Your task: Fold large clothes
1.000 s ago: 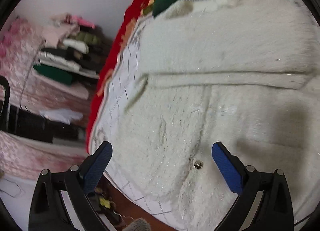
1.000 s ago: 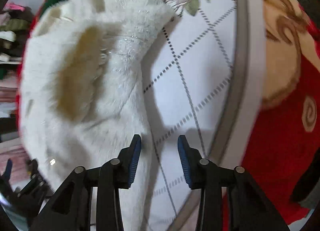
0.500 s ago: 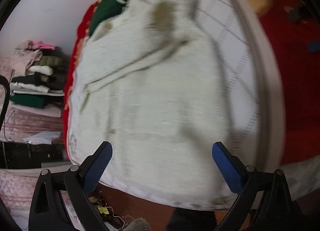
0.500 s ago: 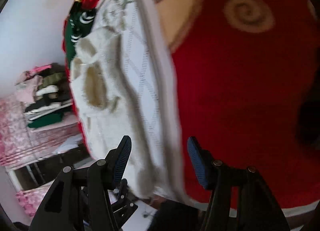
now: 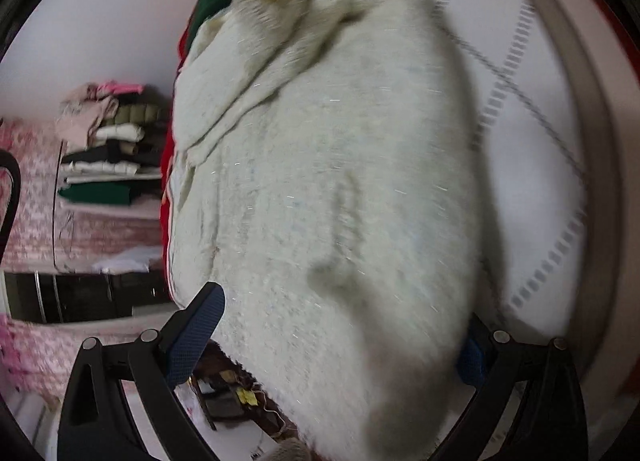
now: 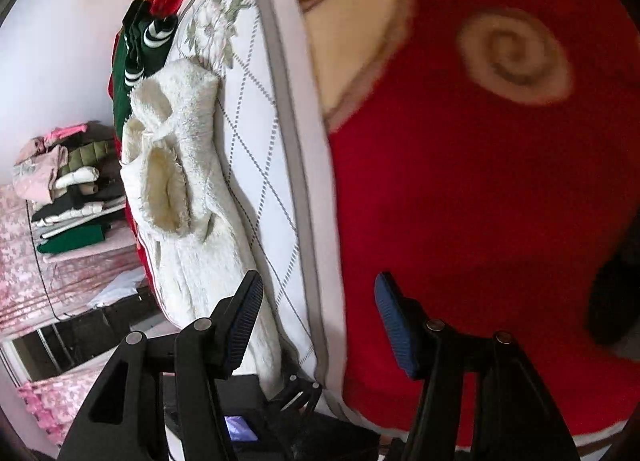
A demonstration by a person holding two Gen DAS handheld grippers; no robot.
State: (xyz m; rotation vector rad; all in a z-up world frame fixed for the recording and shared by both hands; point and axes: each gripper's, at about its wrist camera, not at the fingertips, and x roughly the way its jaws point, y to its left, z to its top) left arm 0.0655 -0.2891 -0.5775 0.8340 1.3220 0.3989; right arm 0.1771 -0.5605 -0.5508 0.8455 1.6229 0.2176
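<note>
Both tongs open over the white fleece coat on the bed

Your left tongs (image 5: 340, 341) stand wide apart with the coat (image 5: 328, 181) bulging between the fingers, touching or very near; take the near hem deep before you close, because the thick pile slips. Your right tongs (image 6: 316, 321) are also apart, holding nothing, the coat to their left on the quilt (image 6: 260, 133). Only the right view shows the red blanket (image 6: 460, 201) and the coat's open collar clearly; the left view is blurred.
</note>
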